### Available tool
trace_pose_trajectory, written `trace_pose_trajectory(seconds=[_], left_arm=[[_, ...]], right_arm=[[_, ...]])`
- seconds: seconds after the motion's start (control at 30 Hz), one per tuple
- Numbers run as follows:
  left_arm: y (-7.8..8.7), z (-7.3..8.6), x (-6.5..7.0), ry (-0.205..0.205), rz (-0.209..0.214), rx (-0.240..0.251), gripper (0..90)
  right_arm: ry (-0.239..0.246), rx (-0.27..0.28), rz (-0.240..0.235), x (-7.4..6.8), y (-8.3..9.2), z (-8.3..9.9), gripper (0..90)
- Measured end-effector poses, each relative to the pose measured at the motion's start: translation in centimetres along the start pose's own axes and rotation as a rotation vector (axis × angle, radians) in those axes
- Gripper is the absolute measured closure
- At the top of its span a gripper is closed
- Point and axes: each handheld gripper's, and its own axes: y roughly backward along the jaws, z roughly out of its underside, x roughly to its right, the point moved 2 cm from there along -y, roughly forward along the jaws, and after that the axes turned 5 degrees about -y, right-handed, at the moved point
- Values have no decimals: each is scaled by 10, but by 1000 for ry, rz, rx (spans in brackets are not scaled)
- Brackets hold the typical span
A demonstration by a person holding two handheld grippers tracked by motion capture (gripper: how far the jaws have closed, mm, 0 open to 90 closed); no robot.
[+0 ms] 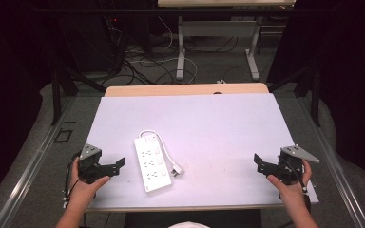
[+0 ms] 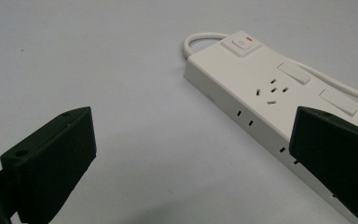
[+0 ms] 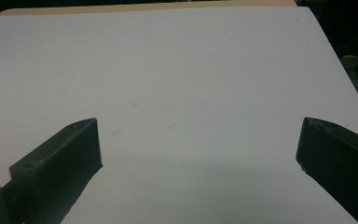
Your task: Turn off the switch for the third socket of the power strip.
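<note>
- A white power strip point(image 1: 150, 163) is lying flat near the counter's near edge, left of the middle, its long axis running away from the person and leaning a little to the left.
- Its white cord point(image 1: 167, 155) is looping out of the far end and running back along the right side, ending in a plug point(image 1: 177, 170) that is resting on the counter just beside the strip.
- The left tongs point(image 1: 119, 165) are hovering near the near-left corner with jaws spread wide and empty, pointing at the strip's left long side; in the left gripper view the strip's switch end point(image 2: 245, 44) is sitting between the jaws, farther off.
- The right tongs point(image 1: 258, 163) are waiting near the near-right corner, jaws likewise spread and pinching nothing, well apart from the strip.
- The strip is looking like a rigid plastic bar, probably light, smooth and a bit slippery; gripping across its narrow width near the middle would likely keep it level.
- The cord is appearing limp, so it may drag or swing when the strip is lifted.
- The counter point(image 1: 218, 123) is wearing a plain pale sheet over a wooden top.
- Beyond it, dark floor, tangled cables point(image 1: 138, 61) and another table's metal legs point(image 1: 180, 47) are showing in a dim room.
</note>
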Motion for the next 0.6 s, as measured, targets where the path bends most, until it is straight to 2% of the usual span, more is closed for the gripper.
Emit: trace_pose_trajectory(seconds=[0.13, 0.2, 0.23, 0.33, 0.5, 0.6], left_arm=[[4, -2, 5, -18, 5, 26, 2], [5, -2, 8, -25, 11, 37, 2], [6, -3, 9, -28, 14, 37, 2], [8, -4, 13, -25, 29, 44, 3], [10, -6, 20, -35, 47, 50, 2], [11, -7, 25, -40, 57, 52, 2]], right_arm=[[8, -2, 7, 3, -3, 2, 0], [13, 2, -4, 3, -7, 4, 0], [17, -12, -9, 3, -6, 4, 0], [30, -10, -12, 3, -6, 5, 0], [-5, 0, -15, 4, -4, 4, 0], [-6, 3, -10, 5, -5, 4, 0]])
